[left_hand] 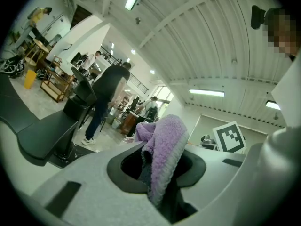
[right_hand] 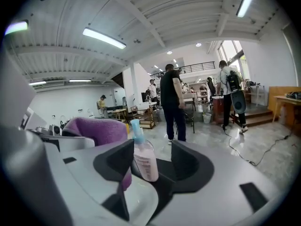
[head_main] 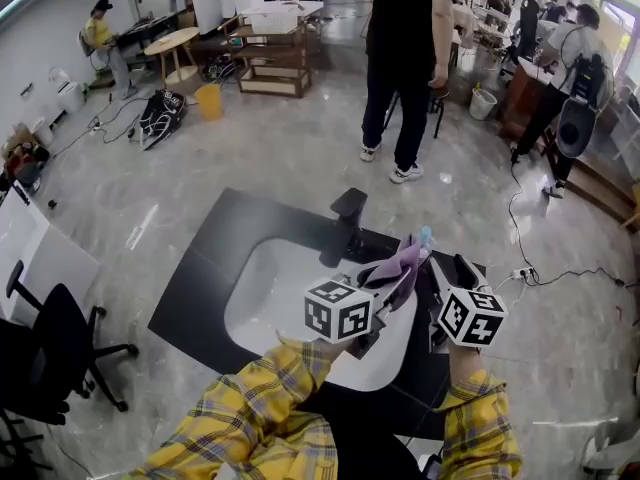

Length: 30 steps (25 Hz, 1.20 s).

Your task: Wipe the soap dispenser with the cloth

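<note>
Our left gripper (left_hand: 157, 166) clenches the purple cloth (left_hand: 167, 134); our right gripper (right_hand: 153, 158) is released, jaws parted either side of the dispenser (right_hand: 145, 167), which stands on the counter (head_main: 198, 290) at the sink's (head_main: 250, 280) 3 o'clock rim. We see the cloth bulking just beside it at 9. Black tap (head_main: 345, 224) at 12. Counter black, floor (head_main: 250, 148) grey marble; a person (head_main: 400, 58) stands at 12, a chair (head_main: 55, 343) at 9.

The cloth (left_hand: 164, 145) is a purple, deep-piled, fuzzy fabric with a matt look. The soap dispenser (right_hand: 145, 160) is clear, smooth plastic with a printed label and a pale blue plastic pump. The counter (head_main: 215, 258) is matt black around a smooth, glossy white sink (head_main: 270, 288), the floor (head_main: 280, 148) is polished grey stone-like tile with a sheen, and the left sleeve (head_main: 260, 408) is soft checked cloth.
</note>
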Each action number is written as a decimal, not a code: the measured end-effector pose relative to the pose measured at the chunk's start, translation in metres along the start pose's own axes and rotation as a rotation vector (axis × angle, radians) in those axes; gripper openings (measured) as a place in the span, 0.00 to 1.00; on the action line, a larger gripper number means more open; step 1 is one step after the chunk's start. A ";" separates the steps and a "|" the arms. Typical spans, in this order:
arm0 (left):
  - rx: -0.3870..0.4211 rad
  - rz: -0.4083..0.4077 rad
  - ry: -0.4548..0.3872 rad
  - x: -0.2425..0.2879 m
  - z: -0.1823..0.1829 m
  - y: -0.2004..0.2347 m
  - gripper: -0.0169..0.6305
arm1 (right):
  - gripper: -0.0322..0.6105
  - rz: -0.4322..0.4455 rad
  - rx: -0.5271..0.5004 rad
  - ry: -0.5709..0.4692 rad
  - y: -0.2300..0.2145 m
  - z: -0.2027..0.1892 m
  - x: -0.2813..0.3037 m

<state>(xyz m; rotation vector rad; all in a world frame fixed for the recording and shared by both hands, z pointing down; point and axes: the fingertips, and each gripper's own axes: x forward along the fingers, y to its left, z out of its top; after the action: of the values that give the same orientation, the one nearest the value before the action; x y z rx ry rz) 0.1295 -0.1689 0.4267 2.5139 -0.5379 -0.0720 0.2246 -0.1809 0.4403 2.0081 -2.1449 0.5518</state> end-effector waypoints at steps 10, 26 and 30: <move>0.056 -0.036 0.046 0.016 -0.028 0.002 0.16 | 0.41 -0.031 0.052 -0.018 -0.023 -0.011 -0.026; -0.008 -0.017 0.150 0.017 -0.069 0.030 0.16 | 0.41 0.002 0.082 -0.001 -0.022 -0.026 -0.016; -0.069 -0.012 0.177 0.021 -0.079 0.036 0.16 | 0.41 0.022 0.088 0.005 -0.022 -0.028 -0.011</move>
<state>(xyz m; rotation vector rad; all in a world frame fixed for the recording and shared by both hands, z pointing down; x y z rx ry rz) 0.1490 -0.1640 0.5143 2.4270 -0.4405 0.1249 0.2435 -0.1607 0.4660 2.0275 -2.1787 0.6644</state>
